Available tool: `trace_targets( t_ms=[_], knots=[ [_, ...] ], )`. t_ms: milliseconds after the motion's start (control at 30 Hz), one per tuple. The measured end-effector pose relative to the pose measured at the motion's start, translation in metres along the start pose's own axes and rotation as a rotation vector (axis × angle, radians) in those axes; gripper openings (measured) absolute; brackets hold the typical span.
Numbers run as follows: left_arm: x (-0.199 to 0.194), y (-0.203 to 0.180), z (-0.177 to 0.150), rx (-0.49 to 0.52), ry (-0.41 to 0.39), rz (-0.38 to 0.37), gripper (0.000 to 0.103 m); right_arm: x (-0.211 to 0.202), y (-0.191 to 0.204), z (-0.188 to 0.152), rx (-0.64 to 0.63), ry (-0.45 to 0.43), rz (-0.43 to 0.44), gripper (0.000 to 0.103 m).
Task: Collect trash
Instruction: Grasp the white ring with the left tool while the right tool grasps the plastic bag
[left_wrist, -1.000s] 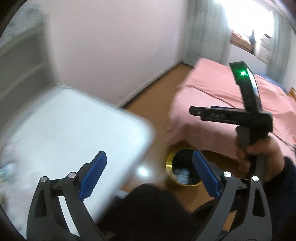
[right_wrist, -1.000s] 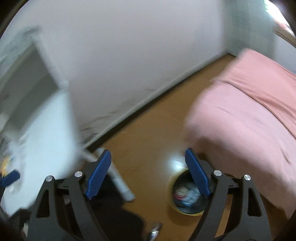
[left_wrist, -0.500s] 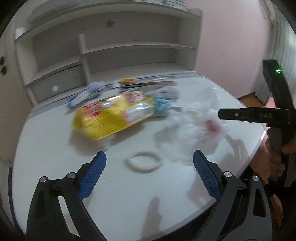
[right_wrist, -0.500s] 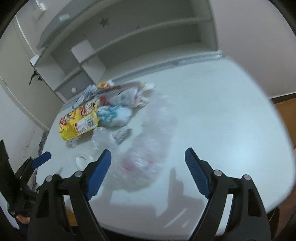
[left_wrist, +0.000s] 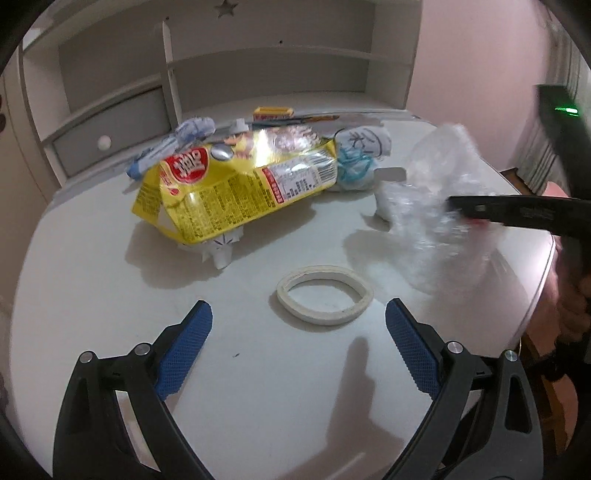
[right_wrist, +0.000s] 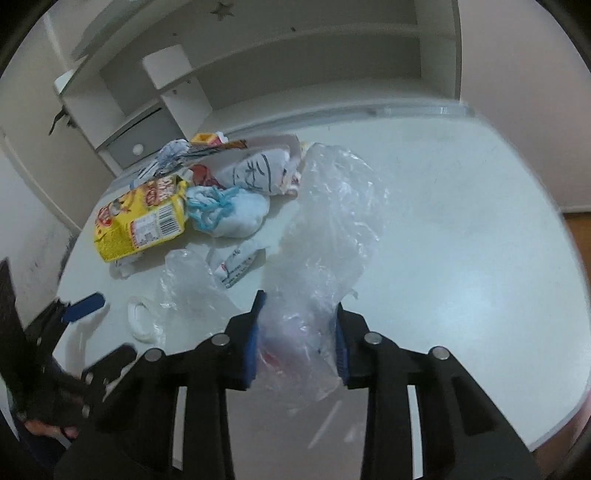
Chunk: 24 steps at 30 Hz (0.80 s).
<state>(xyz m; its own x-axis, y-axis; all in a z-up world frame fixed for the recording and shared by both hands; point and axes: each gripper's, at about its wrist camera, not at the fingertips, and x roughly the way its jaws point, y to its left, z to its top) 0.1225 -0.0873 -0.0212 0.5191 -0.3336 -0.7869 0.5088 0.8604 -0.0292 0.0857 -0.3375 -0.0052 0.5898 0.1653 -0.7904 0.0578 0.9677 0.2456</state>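
Note:
Trash lies on a white round table (left_wrist: 110, 295). A yellow snack bag (left_wrist: 236, 184) sits at the back, also in the right wrist view (right_wrist: 140, 218). A white tape ring (left_wrist: 325, 295) lies just ahead of my open, empty left gripper (left_wrist: 298, 347). My right gripper (right_wrist: 297, 332) is closing on a crumpled clear plastic bag (right_wrist: 332, 236), its pads against the bag's near end. The bag also shows at the right in the left wrist view (left_wrist: 436, 206), with the right gripper (left_wrist: 517, 210) on it.
Crumpled white paper (right_wrist: 258, 170), a light blue bundle with string (right_wrist: 229, 210), a small wrapper (right_wrist: 236, 266) and another clear plastic piece (right_wrist: 188, 277) lie near the snack bag. White shelving with a grey drawer (left_wrist: 107, 136) stands behind the table. Wooden floor (right_wrist: 580, 229) shows at right.
Both views swung from the floor and waste bin to the table. The right gripper moved in and closed around the clear plastic bag. The left gripper moved nearer the tape ring.

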Motion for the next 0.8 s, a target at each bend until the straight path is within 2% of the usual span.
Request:
trace_targets(
  t_ms=[167, 267, 367, 433, 467, 533, 800],
  knots=[
    [0.014, -0.004, 0.002, 0.003, 0.029, 0.019, 0.092, -0.021, -0.014, -0.006, 0.006, -0.020, 0.007, 0.032],
    [0.019, -0.012, 0.004, 0.038, 0.032, 0.047, 0.092, -0.033, -0.027, -0.010, 0.024, -0.036, -0.002, 0.032],
    [0.021, -0.017, 0.006, 0.047, 0.042, 0.040, 0.092, -0.041, -0.040, -0.013, 0.050, -0.050, -0.018, 0.033],
    [0.021, -0.021, 0.009, 0.048, 0.056, 0.031, 0.087, -0.045, -0.049, -0.016, 0.066, -0.053, -0.026, 0.033],
    [0.020, -0.023, 0.010, 0.056, 0.052, 0.030, 0.081, -0.045, -0.052, -0.017, 0.071, -0.054, -0.031, 0.032],
    [0.018, -0.028, 0.011, 0.063, 0.035, 0.031, 0.060, -0.046, -0.057, -0.019, 0.078, -0.053, -0.041, 0.032],
    [0.013, -0.057, 0.021, 0.084, 0.030, -0.020, 0.056, -0.069, -0.087, -0.027, 0.126, -0.091, -0.083, 0.033]
  ],
)
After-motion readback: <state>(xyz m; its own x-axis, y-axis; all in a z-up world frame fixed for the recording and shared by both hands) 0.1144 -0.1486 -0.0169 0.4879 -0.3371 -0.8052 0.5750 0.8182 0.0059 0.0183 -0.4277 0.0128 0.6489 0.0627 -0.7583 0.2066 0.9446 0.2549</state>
